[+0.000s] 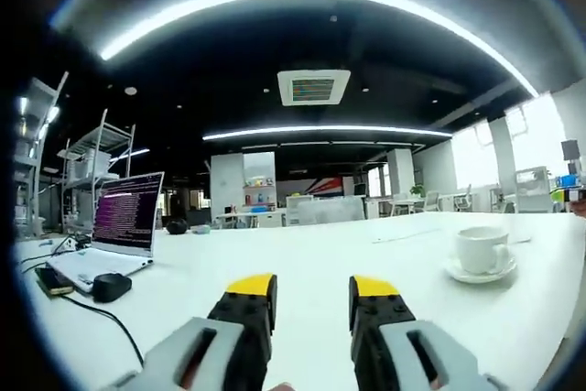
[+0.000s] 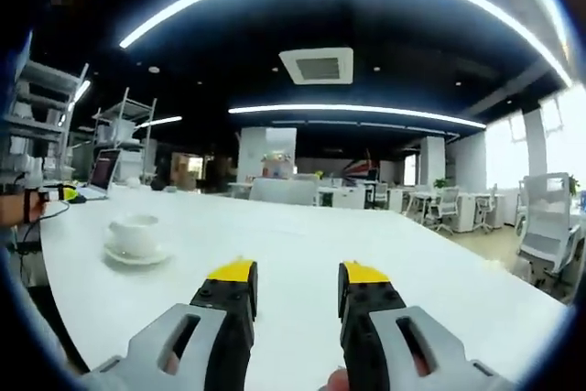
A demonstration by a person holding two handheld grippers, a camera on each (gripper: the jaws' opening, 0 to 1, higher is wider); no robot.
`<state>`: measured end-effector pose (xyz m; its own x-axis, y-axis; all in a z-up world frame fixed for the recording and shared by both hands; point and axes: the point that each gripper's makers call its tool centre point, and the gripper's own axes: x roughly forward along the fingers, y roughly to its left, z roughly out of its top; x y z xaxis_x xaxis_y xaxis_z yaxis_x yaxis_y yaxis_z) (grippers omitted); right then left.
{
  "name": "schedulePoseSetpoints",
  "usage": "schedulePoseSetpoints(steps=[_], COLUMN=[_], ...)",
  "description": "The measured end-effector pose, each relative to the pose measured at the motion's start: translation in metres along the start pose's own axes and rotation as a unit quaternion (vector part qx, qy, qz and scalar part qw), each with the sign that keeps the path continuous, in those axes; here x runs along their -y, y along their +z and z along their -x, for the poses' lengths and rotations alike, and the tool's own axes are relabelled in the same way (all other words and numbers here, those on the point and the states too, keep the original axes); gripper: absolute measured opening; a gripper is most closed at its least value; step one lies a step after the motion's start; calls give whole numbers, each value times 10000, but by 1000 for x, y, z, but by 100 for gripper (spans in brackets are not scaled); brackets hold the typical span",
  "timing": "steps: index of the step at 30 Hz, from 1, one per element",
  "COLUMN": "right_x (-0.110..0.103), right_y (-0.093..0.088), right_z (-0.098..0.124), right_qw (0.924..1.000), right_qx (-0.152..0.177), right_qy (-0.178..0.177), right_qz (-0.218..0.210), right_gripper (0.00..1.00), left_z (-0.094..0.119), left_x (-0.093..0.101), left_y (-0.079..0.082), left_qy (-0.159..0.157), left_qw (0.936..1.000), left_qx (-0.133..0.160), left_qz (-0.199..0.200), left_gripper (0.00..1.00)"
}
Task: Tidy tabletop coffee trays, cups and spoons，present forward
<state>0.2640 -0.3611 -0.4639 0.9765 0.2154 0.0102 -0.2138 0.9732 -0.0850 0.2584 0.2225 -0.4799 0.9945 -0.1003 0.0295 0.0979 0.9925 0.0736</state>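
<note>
In the left gripper view we see, at the far left of the white table, an open laptop with its screen lit, a black mouse just in front of it and a dark flat device beside that, with a cable trailing toward the near edge. Moving right, the left gripper sits low over the near part of the table, level and pointing straight ahead; its two yellow-tipped jaws stand apart with bare tabletop showing between them, and they hold nothing. Further right, well apart from the jaws, a white cup stands upright on a white saucer.

In the right gripper view the same cup and saucer lie to the left on the table, with the laptop small and far behind them. At the left edge we can make out a hand by the table rim with a yellow-tipped part next to it, too small to read clearly. The right gripper is also held level and low above the near table, aimed forward, its jaws parted and empty, the cup off to its left and clear of it. On the far right stand white office chairs and desks.
</note>
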Motion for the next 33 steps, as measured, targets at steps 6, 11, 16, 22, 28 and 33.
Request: schedulePoseSetpoints(steps=[6,11,16,22,28,33], right_x=[-7,-5,-9,-18,-39,-60], right_y=[0,-9,-3,9,13,13], right_z=[-2,-4,-8,-23,-38,-55], right_qw=[10000,9996,9989,9952,9838,9675], right_qx=[-51,-243,-295,-481,-863,-1176], right_qy=[78,145,330,672,1322,1924], right_qz=[28,53,152,526,849,1146], right_gripper=[36,36,36,36,31,31], left_z=[1,1,2,3,2,2], left_x=[0,4,5,4,7,11], left_y=[-1,-2,-2,4,8,12], left_qy=[9,-128,-218,-212,-264,-329], left_qw=[10000,9999,9996,9997,9996,9994], left_qx=[-11,-34,-87,-16,41,106], left_qz=[29,-38,-129,-127,-109,-99], left_gripper=[35,35,35,35,35,35])
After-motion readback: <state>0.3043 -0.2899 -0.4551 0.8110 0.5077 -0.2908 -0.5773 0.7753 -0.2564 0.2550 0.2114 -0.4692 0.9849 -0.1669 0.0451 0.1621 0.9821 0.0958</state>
